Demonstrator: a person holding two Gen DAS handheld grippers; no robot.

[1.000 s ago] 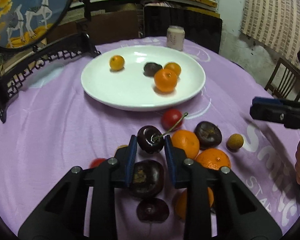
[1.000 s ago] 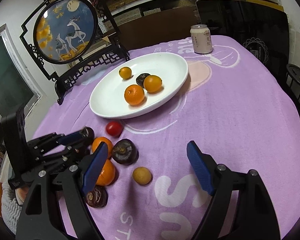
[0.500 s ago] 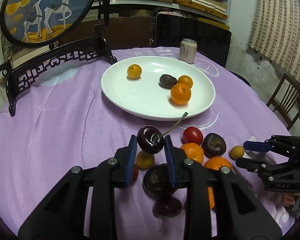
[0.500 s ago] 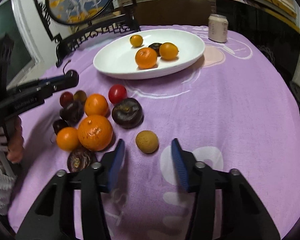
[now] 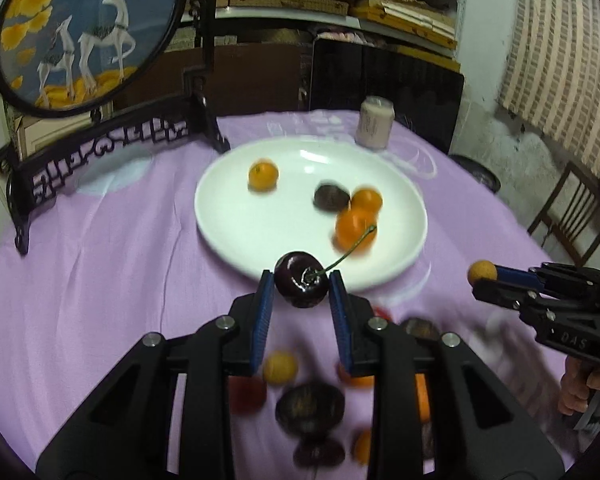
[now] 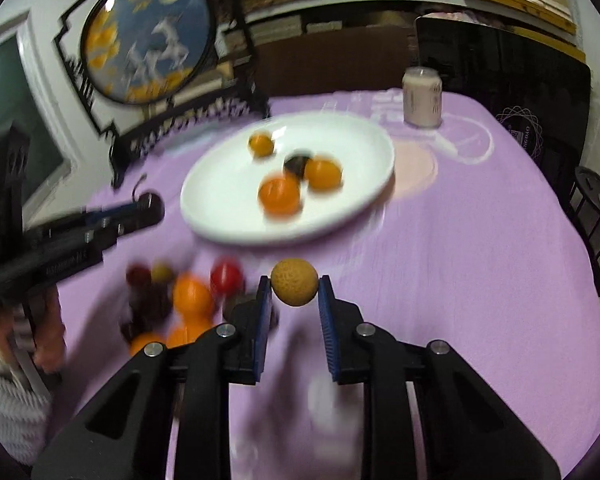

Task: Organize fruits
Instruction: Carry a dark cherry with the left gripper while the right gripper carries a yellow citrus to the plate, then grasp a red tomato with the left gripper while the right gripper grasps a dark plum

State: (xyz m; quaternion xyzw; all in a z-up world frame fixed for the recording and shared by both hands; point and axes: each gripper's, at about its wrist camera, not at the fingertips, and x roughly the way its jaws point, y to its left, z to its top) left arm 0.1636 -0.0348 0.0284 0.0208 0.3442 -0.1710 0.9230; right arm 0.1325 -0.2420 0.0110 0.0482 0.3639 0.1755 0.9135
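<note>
My left gripper is shut on a dark cherry with a green stem, held above the cloth just short of the white plate. My right gripper is shut on a small tan round fruit, lifted above the table; it also shows in the left wrist view. The plate holds three orange fruits and one dark fruit. A pile of loose fruit, oranges, dark plums and a red one, lies on the purple cloth below the left gripper.
A drink can stands behind the plate. A framed round deer picture on a black stand fills the back left. A wooden chair stands past the table's right edge. Shelves and a dark panel lie behind.
My right gripper has shut on the tan fruit and lifted it off the cloth. My left gripper has carried the cherry forward toward the plate.
</note>
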